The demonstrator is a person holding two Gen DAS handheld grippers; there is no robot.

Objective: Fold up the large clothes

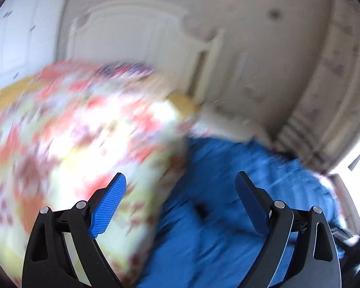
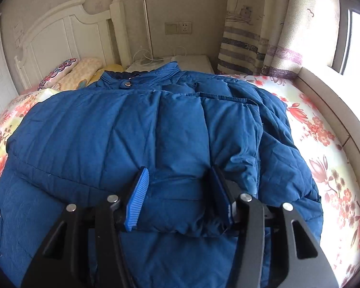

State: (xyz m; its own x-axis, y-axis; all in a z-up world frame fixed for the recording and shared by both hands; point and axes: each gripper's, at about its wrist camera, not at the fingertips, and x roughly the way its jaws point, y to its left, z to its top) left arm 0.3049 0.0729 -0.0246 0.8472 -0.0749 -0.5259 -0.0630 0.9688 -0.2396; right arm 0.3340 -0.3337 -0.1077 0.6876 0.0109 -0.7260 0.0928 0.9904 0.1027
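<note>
The left gripper (image 1: 180,192) hangs wide open with nothing in it, over the bed's flowered sheet (image 1: 72,132) and the blue padded jacket (image 2: 132,132), its view blurred; that jacket lies across the middle of the bed, collar toward the headboard (image 2: 67,33). The right gripper (image 2: 180,187) has its jaws partly closed around a thick roll of sleeve, already brought in over the body, so folding looks begun, with the left side and hem seemingly left. Pillows (image 2: 72,72) crowd the head edge, a nightstand (image 2: 192,62) and curtain (image 2: 252,36) stand beyond.

jacket (image 2: 108,132) on bed (image 2: 324,144) | pillows (image 2: 79,72) behind | nightstand (image 2: 192,62) probably behind-right
</note>
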